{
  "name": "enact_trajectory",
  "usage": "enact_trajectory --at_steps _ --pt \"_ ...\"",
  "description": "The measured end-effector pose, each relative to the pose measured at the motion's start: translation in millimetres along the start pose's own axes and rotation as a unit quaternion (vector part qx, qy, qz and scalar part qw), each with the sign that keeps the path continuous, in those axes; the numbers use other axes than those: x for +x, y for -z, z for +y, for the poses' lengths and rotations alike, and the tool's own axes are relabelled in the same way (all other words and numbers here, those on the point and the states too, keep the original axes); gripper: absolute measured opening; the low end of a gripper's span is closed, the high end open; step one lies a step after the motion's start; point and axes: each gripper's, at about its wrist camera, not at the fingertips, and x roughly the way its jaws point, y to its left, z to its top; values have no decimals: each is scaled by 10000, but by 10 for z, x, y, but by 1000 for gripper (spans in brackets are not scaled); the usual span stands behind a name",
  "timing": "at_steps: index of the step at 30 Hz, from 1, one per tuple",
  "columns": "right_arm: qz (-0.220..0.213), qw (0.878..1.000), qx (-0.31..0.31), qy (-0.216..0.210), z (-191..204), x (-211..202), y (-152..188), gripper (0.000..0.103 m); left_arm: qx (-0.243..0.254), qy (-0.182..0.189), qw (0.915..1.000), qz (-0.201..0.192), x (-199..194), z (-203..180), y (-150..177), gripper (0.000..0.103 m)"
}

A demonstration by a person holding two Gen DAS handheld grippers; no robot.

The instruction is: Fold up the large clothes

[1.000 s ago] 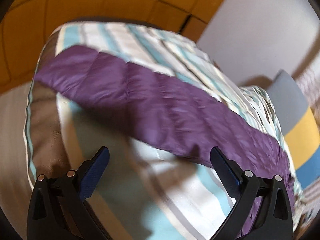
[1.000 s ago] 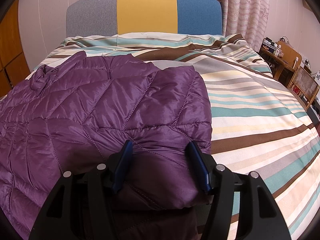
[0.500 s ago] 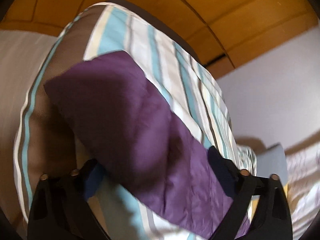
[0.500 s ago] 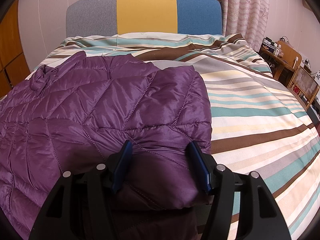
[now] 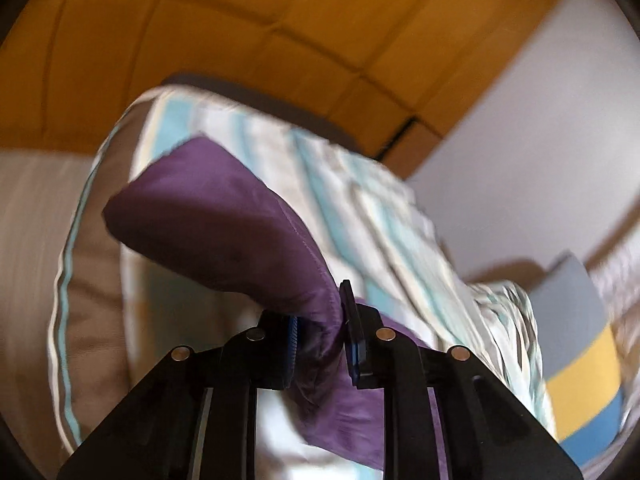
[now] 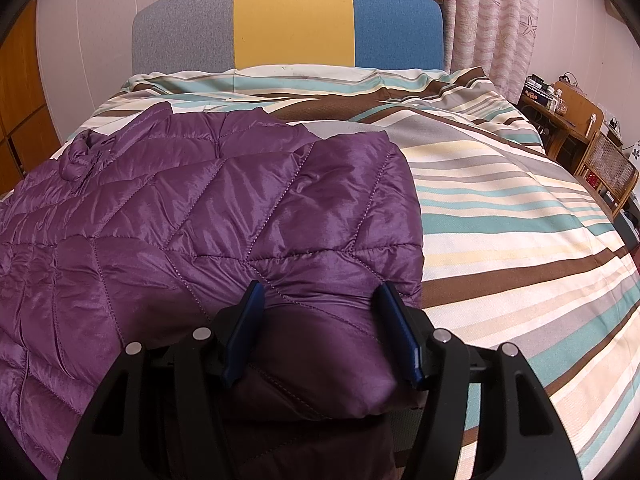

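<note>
Surface: bed with a striped duvet (image 6: pixel 500 208), bands of cream, teal, brown and grey, covering the whole top. Padded headboard (image 6: pixel 292 20) in three blocks, grey, yellow, blue, against a pale wall. Pink patterned curtain (image 6: pixel 492 20) hangs to the right of the headboard. Orange-brown wooden cabinet panels (image 5: pixel 280 32) on the far left side of the room. Wooden side table (image 6: pixel 560 120) with small clutter and a cane-backed chair (image 6: pixel 608 168) at the right edge; items on the table too small to identify.

Task item: purple quilted puffer jacket (image 6: pixel 200 220), shiny fabric, diamond stitching, lying on the left half of the duvet. One quilted panel is laid over the body, edge running straight down the middle of the bed.

Right gripper (image 6: pixel 322 332): black frame, blue pads, jaws about half apart with a puffy fold of the jacket hem bulging between them, pads pressing its sides.

Left gripper (image 5: pixel 320 340): jaws narrow and closing, a bunched purple sleeve (image 5: pixel 224 232) pinched between the pads, sleeve end lifted off the duvet.

View differences: left view is blurred and tilted, shows the cabinet panels and the sleeve only. Right view is sharp, shows the jacket body, table and chair.
</note>
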Motion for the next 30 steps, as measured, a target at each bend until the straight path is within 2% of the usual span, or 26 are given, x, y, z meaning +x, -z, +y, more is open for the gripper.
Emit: enact_trajectory --at_steps 3,6,11,15,17,30 --pt "0 10000 3 -5 -1 1 2 60 688 324 9970 -134 -171 -387 130 20" --pt "-1 10000 7 -6 -3 1 3 60 1303 709 9888 -139 -292 -766 326 20" --pt "-2 10000 9 -7 -4 1 3 60 2200 1168 9684 -72 -478 -1280 729 20" --pt "-2 10000 8 -7 -3 2 4 60 2509 1355 9584 112 -523 -1531 973 19" --pt "-3 10000 8 -6 -4 2 3 60 2615 1462 9538 209 -577 -1636 1103 12" --pt "-4 10000 35 -40 -1 4 4 60 3470 2191 9095 661 -775 -2374 2002 12"
